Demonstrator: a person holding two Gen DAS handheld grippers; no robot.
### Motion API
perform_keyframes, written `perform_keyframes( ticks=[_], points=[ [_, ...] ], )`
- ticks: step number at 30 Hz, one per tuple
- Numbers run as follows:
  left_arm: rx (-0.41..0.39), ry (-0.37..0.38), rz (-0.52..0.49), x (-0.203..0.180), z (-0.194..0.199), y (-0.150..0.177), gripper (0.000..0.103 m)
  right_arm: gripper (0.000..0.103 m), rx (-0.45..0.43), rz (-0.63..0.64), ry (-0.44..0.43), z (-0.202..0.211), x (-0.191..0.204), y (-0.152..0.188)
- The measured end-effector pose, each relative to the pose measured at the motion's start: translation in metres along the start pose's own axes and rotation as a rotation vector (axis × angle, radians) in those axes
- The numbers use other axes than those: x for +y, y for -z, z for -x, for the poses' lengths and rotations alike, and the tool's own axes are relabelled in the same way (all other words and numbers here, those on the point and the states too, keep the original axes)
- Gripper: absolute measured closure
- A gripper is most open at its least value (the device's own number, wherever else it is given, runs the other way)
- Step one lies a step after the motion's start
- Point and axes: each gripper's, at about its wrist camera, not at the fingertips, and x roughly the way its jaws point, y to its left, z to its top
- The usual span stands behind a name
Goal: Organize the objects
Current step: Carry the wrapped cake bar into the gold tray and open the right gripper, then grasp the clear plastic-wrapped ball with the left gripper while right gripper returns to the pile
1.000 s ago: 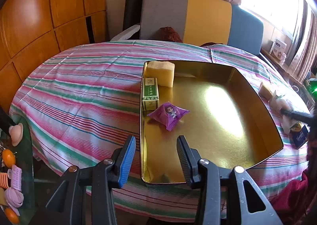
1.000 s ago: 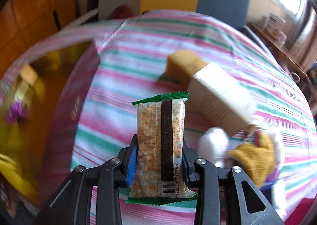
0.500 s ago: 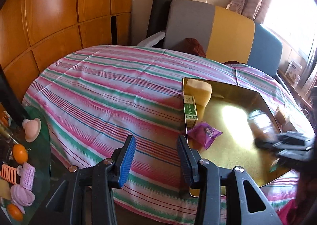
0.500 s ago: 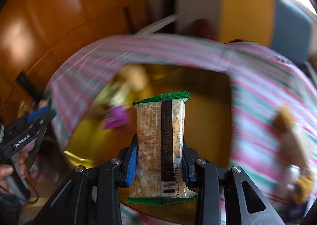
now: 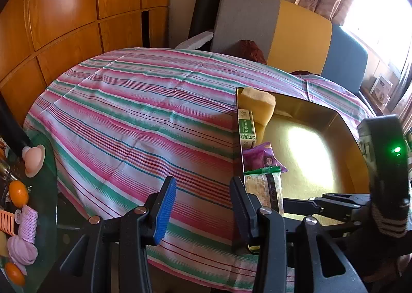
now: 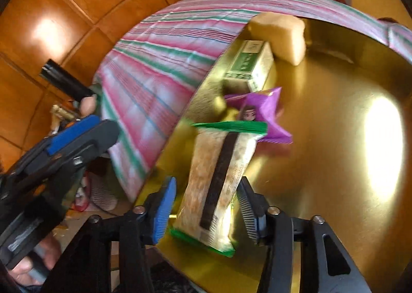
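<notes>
A gold tray (image 5: 332,164) sits on the striped tablecloth (image 5: 144,123). Along its left wall lie a yellow sponge (image 5: 258,105), a green-and-white box (image 5: 246,128) and a purple snack packet (image 5: 262,159). My right gripper (image 6: 203,211) is open over the tray's near left corner. The green-edged cracker packet (image 6: 221,182) lies between its fingers, free of the pads, its far end against the purple packet (image 6: 260,112). The cracker packet also shows in the left wrist view (image 5: 265,190). My left gripper (image 5: 203,205) is open and empty, left of the tray over the tablecloth's front edge.
A glass side table (image 5: 49,190) at the lower left holds oranges, combs and small items. Sofa cushions (image 5: 273,27) stand behind the table. Wooden panelling (image 5: 64,9) fills the left wall. The right gripper's body (image 5: 386,184) crosses the tray's right side.
My right gripper carried the cracker packet from the right side of the table over to the tray, lowered it and opened. My left gripper swung left, off the tray.
</notes>
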Motion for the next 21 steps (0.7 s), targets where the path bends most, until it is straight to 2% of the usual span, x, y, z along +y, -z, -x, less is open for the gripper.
perform_keyframes(
  ticks=[4,6,9,15,21],
  points=[
    [-0.006,0.004,-0.018,-0.005,0.002,0.001,0.059,0.052,-0.031,-0.005,-0.029,0.01,-0.003,0.006],
    [-0.016,0.004,-0.032,-0.009,0.004,0.002,0.059,0.052,-0.056,-0.004,-0.004,0.02,-0.005,0.006],
    [-0.026,0.011,-0.048,-0.014,0.008,0.002,0.059,0.044,-0.109,-0.003,0.033,0.041,-0.008,0.007],
    [-0.036,0.029,-0.085,-0.027,0.013,0.005,0.059,0.034,-0.205,0.009,0.173,0.088,-0.028,0.02],
    [-0.019,0.059,-0.132,-0.045,0.013,0.011,0.059,0.031,-0.241,-0.019,0.311,0.136,-0.071,0.042]
  ],
)
